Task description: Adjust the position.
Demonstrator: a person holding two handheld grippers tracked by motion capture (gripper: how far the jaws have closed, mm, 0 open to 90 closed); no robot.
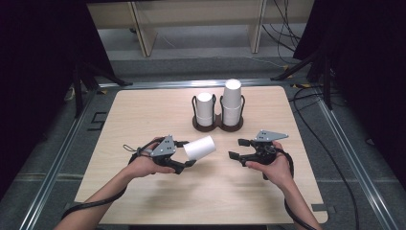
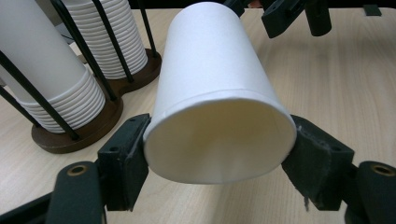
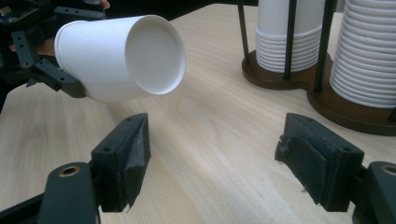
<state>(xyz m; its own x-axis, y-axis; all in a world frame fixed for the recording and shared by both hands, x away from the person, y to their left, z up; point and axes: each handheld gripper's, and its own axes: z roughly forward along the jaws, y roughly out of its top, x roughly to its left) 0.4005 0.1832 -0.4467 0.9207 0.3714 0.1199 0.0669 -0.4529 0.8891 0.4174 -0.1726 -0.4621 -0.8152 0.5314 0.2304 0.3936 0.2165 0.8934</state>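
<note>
A white paper cup lies sideways in the air above the table, held at its rim by my left gripper. In the left gripper view the cup sits between both pads, its open mouth facing the camera. The right gripper view shows the cup's closed base pointing toward my right gripper, whose jaws stand wide apart with nothing between them. In the high view my right gripper hovers just right of the cup, apart from it.
A dark wooden double holder with black rods stands at the table's back middle, holding two stacks of upside-down white cups, the short stack on the left and the taller stack on the right. Black cables trail from both grippers.
</note>
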